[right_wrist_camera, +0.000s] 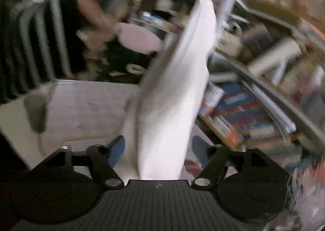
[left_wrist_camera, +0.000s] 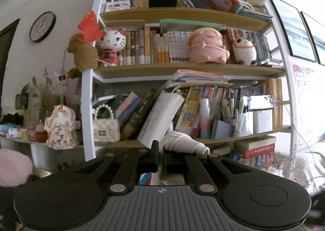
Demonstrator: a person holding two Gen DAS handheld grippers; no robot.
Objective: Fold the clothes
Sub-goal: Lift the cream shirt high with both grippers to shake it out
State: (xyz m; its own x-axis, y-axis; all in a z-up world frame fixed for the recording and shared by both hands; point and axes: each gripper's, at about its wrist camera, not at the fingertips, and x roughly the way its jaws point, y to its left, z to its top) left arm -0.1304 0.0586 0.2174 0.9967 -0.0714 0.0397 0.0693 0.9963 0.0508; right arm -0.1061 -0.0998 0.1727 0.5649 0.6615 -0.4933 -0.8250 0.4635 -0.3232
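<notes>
While right wrist view stays heavily blurred, findings recorded as follows.

Left gripper [left_wrist_camera: 161,156]: jaws together, clamped on a bunched end of the cream garment [left_wrist_camera: 180,143]; pointed level at the bookshelf.

Garment, left wrist view: ribbed knit fold bulging above and to the right of the closed fingers [left_wrist_camera: 154,153]; a strip of it visible below, between the finger arms.

Right gripper [right_wrist_camera: 158,147]: jaws apart, blue pads [right_wrist_camera: 116,148] standing clear on both sides of the cloth; no press on the cloth visible.

Garment, right wrist view: same cream garment [right_wrist_camera: 172,98] hanging as a long twisted band between the parted fingers, running up and away to the top of the frame; lower end hidden behind the gripper body.

Desk [right_wrist_camera: 81,109]: pale top seen in the right wrist view, far edge against dark clutter; garment hanging off its right-hand edge, contact with the top not discernible. Grey blurred object near the left edge, unidentified.

Bookshelf [left_wrist_camera: 182,68]: white frame, wooden boards, packed with books; pink pig toy [left_wrist_camera: 207,46] and panda toy [left_wrist_camera: 243,50] on the middle board, white cat toy [left_wrist_camera: 110,46] at its left end, quilted handbag [left_wrist_camera: 105,129] on the lower board.

Wall: round clock [left_wrist_camera: 42,26] left of the bookshelf; framed pictures [left_wrist_camera: 292,27] to the right.

Pink fuzzy item [left_wrist_camera: 14,167]: at lower left edge, nature not determinable.
</notes>
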